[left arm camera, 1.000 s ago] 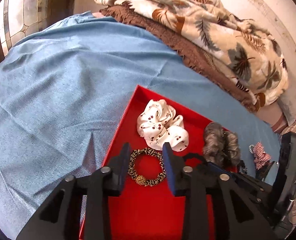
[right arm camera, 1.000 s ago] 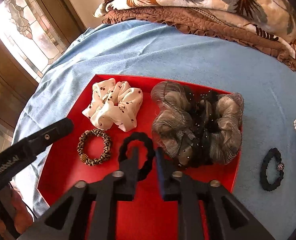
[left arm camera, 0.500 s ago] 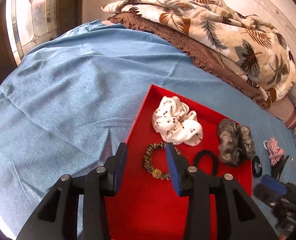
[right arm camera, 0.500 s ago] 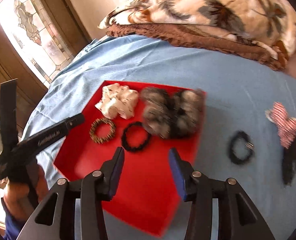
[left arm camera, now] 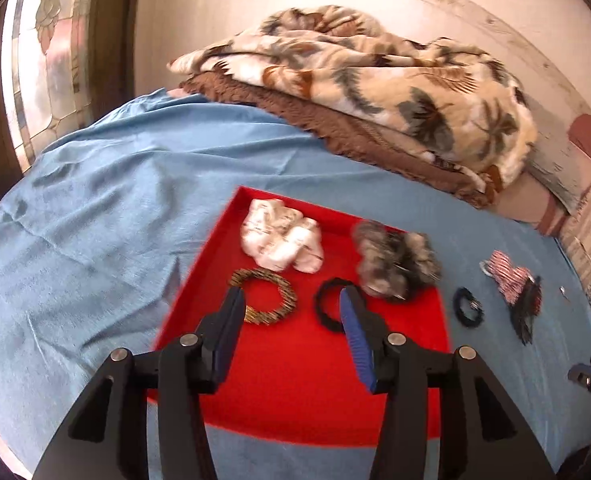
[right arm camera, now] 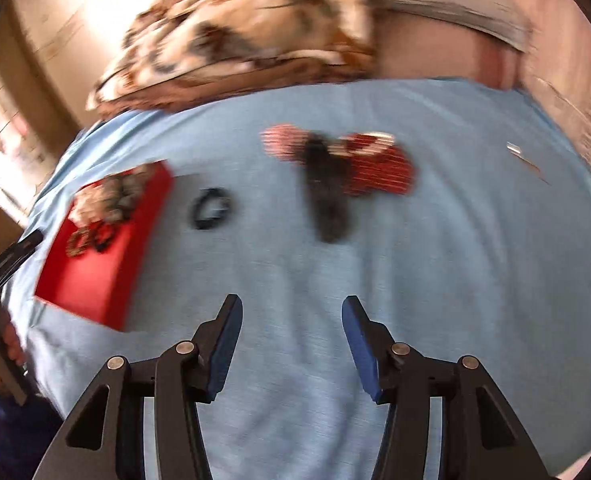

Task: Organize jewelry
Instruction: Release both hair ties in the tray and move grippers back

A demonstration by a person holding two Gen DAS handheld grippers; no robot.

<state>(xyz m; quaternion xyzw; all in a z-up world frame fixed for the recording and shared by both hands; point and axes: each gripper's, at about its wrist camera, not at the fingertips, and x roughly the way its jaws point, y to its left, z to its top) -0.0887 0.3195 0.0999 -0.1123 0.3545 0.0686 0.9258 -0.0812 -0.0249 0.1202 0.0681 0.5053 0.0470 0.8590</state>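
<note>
Red tray (left arm camera: 279, 392) on blue bedspread (left arm camera: 95, 216), black hair tie (left arm camera: 327, 304) flat inside, left tool (left arm camera: 291, 320) above tray, right tool (right arm camera: 291, 332) now off it, both empty, jaws just widening.

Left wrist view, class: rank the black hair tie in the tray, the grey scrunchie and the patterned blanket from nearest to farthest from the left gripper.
1. black hair tie, in the tray by the left gripper.
2. grey scrunchie, tray's far right.
3. patterned blanket, by the wall.
</note>
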